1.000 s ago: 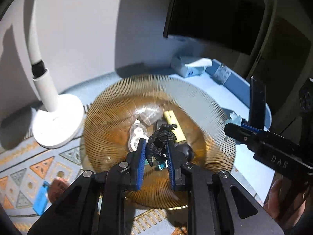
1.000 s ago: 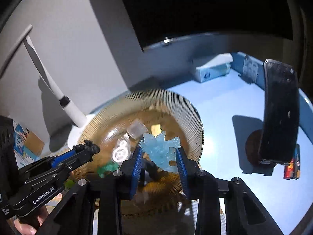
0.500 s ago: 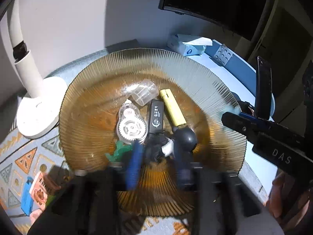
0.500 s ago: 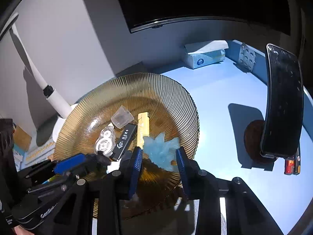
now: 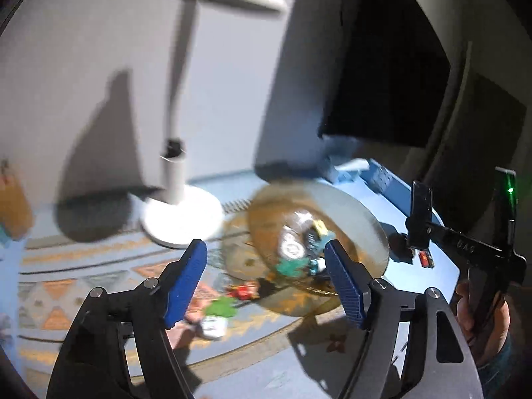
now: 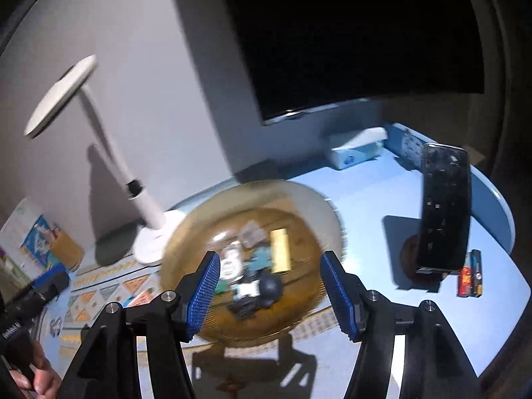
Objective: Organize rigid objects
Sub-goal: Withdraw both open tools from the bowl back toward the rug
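Left wrist view: my left claw [image 5: 266,279] is opening, nothing between its pads, the amber dish [image 5: 359,212] of small objects ahead to its right. From the right wrist, my right claw [image 6: 267,291] is opening too, empty, the dish [image 6: 309,199] straight ahead beyond it, a phone on its stand [image 6: 444,209] further right.

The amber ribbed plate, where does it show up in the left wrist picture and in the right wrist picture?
Left wrist: the amber ribbed plate lies right of centre, partly behind the right blue finger, blurred.
Right wrist: the plate lies at centre, beyond and between the two fingers.
Shared landmark: the white desk lamp, whose base stands just left of the plate in both views.
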A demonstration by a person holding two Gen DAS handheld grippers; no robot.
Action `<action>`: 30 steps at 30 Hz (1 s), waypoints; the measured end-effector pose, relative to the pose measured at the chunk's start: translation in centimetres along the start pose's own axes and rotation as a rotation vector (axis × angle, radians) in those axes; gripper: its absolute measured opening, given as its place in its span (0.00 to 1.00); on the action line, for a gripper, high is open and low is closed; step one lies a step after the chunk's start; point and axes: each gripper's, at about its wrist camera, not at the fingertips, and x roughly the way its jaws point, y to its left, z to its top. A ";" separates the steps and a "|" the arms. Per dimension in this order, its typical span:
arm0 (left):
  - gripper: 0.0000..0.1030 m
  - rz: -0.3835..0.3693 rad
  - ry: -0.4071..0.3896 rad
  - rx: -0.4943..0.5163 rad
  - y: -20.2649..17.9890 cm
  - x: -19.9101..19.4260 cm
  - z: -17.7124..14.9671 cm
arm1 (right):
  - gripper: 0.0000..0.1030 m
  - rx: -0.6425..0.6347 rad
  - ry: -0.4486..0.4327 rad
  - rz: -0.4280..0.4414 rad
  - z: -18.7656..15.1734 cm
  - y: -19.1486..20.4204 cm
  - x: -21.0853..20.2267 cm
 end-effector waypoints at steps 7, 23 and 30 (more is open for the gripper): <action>0.70 0.062 -0.064 -0.001 3.6 -6.3 -0.9 | 0.59 -0.061 0.023 0.079 -2.0 5.7 -0.5; 0.73 0.082 0.149 -0.015 10.8 -2.5 -7.7 | 0.59 -0.251 0.198 0.182 -9.1 15.7 4.3; 0.72 0.064 0.342 0.091 11.1 3.8 -11.7 | 0.59 -0.285 0.322 0.278 -12.1 17.6 10.1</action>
